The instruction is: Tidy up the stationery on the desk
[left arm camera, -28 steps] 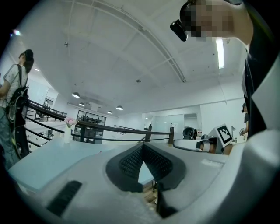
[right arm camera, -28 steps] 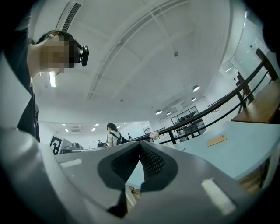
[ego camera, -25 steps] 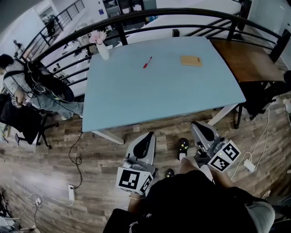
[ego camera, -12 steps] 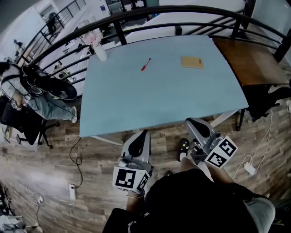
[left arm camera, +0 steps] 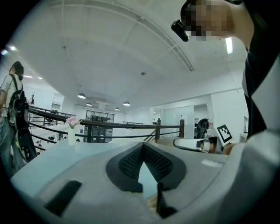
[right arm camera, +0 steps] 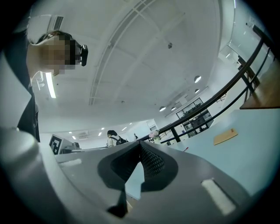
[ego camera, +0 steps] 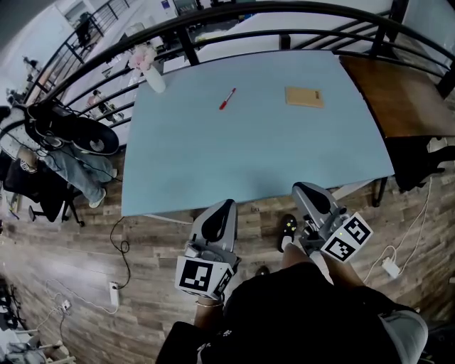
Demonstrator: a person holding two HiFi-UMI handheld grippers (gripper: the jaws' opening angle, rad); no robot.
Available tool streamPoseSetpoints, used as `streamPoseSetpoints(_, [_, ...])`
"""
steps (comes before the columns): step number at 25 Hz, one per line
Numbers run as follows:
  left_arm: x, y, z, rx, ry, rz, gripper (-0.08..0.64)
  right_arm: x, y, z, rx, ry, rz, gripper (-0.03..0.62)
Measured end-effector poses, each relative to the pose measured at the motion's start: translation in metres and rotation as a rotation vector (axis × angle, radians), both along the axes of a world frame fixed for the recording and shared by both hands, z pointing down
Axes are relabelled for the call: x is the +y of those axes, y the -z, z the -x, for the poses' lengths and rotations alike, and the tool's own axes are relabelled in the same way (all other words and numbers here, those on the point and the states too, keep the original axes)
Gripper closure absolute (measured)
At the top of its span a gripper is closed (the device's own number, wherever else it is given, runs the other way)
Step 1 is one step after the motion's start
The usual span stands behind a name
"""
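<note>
- The left gripper's [left arm camera: 142, 148] fingers [left arm camera: 130, 164] are pressed together at the tips. Only a narrow wedge of the pale blue surface shows between the ribbed pads lower down, and nothing is held.
- The right gripper's [right arm camera: 139, 152] fingers [right arm camera: 152, 162] are likewise closed tip to tip and empty.
- The head view shows both grippers from above, so it does not show whether the fingers touch. There the left gripper [ego camera: 220, 212] and the right gripper [ego camera: 310, 193] sit low in the frame, at the near edge of the surface [ego camera: 249, 156]. Each is well short of the stationery.
- There are two marker cubes, one per gripper, at lower centre [ego camera: 202, 277] and lower right [ego camera: 348, 239].
- One red pen [ego camera: 227, 99] lies slanted in the upper middle of the surface. One flat tan pad [ego camera: 303, 97] lies to its right, well apart from it.
- One white vase of pink flowers [ego camera: 152, 70] stands at the surface's upper-left corner.
- The left gripper view shows the vase and the other gripper at its right edge, but neither the pen nor the pad.
- The right gripper view shows the pad at its right side and the vase small behind the fingers.
- Only the head view shows these:
  - the wood floor [ego camera: 71, 256];
  - one power strip [ego camera: 114, 297] with its cable at lower left;
  - one white adapter [ego camera: 389, 267] at lower right;
  - one brown table [ego camera: 405, 99] butted against the surface at upper right.
- A black railing [ego camera: 284, 11] curves along the top of the frame.
- One person with a backpack [ego camera: 67, 138] stands at the left edge.
</note>
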State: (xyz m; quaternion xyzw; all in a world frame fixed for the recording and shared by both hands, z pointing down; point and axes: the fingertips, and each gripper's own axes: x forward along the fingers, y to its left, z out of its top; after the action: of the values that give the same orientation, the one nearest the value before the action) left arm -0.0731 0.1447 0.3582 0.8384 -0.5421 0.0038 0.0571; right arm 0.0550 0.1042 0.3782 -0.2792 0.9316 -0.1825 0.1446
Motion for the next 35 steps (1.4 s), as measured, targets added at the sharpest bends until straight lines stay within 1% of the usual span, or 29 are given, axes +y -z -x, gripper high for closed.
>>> streamPoseSetpoints(6, [-0.029, -0.008, -0.008, -0.015, -0.011, 0.014, 0.563, -0.027, -0.011, -0.010, -0.015, -0.018, 0.018, 0.591])
streamPoseSetpoints(11, [-0.055, -0.005, -0.013, -0.019, -0.020, 0.009, 0.563, -0.054, -0.013, -0.016, -0.009, -0.030, 0.024, 0.592])
streamPoseSetpoints(18, [-0.076, -0.002, -0.004, -0.025, 0.025, 0.013, 0.563, -0.081, -0.008, -0.008, -0.012, 0.009, 0.018, 0.592])
streamPoseSetpoints(24, [-0.106, -0.002, -0.002, -0.019, 0.056, 0.012, 0.563, -0.115, -0.006, -0.008, 0.000, 0.031, 0.012, 0.592])
streamPoseSetpoints(28, [-0.127, -0.003, 0.000, -0.014, 0.065, 0.017, 0.563, -0.134, -0.006, -0.010, 0.008, 0.026, 0.017, 0.592])
streamPoseSetpoints(35, [-0.176, -0.006, -0.013, -0.013, 0.060, 0.031, 0.563, -0.184, -0.009, -0.029, 0.008, 0.000, 0.034, 0.592])
